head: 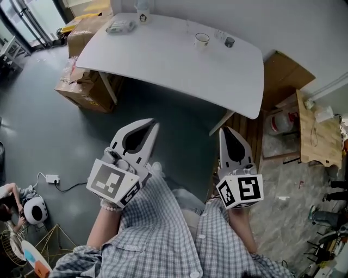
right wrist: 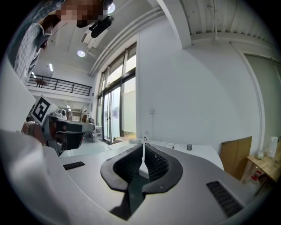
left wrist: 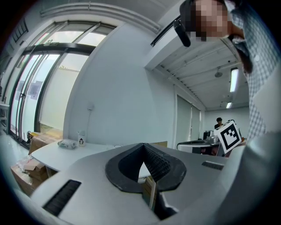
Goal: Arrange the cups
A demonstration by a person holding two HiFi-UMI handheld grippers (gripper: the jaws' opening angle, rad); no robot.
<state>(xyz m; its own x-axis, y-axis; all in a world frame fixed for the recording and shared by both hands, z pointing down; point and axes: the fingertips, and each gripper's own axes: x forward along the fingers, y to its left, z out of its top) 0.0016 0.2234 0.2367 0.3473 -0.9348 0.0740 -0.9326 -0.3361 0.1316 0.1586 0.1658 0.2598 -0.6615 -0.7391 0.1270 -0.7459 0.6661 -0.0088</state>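
Left gripper view shows the left gripper (left wrist: 142,147) with its jaws closed tip to tip and nothing between them. The right gripper (right wrist: 144,141) is the same in its own view: shut, and empty.

Both are well apart from the table (head: 163,62), over bare floor. The task's things stand at the table's far side, toward the wall: a white cup (head: 202,39) and, near it on the right, a small dark cup (head: 229,41). Something clear may stand between them; I cannot tell what. A packet (head: 120,25) and a small bottle (head: 143,16) sit at the far left end.

The main risk, as I judge it, is arriving with the jaws shut, since closed tips would push a cup over instead of straddling it. The two cups are also close together, so a wide or slanted approach to one could knock the other. The long reach across the table makes aim less steady.

Both hands are held low before the body, elbows bent, with checked sleeves (head: 163,217) behind them. The jaws point forward at the table, and the left gripper is angled inward toward the right.
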